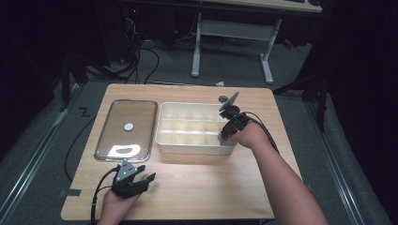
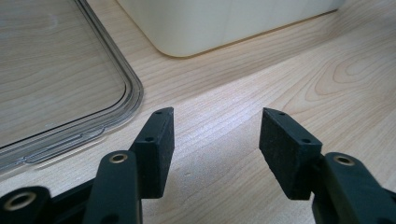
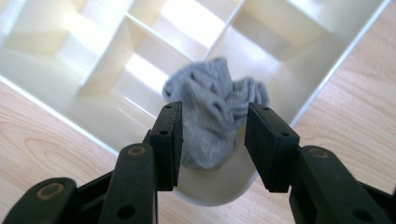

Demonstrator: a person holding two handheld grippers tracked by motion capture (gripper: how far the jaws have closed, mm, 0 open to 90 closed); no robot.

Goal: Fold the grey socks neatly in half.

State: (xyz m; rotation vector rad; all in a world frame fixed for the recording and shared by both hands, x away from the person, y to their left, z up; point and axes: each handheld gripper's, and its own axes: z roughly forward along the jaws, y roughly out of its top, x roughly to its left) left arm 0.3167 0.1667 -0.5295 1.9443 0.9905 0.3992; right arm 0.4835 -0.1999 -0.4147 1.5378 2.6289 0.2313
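A crumpled grey sock (image 3: pixel 205 88) lies in the near right corner compartment of a cream divided box (image 1: pixel 187 149). My right gripper (image 3: pixel 215 111) hangs just above that compartment, open, with a pad on either side of the sock and neither pressing on it. From the high view the right gripper (image 1: pixel 223 137) points down over the box's near right corner. My left gripper (image 1: pixel 146 173) rests low over the table's front left, open with nothing between its jaws (image 2: pixel 215 126). It faces the box's near wall (image 2: pixel 224 23).
A clear plastic lid (image 1: pixel 126 140) lies flat left of the box, its corner close to the left gripper (image 2: pixel 56 70). The other compartments that I can see hold nothing. Bare wooden table (image 1: pixel 211 187) spreads in front of the box. A desk frame (image 1: pixel 232 35) and cables stand beyond.
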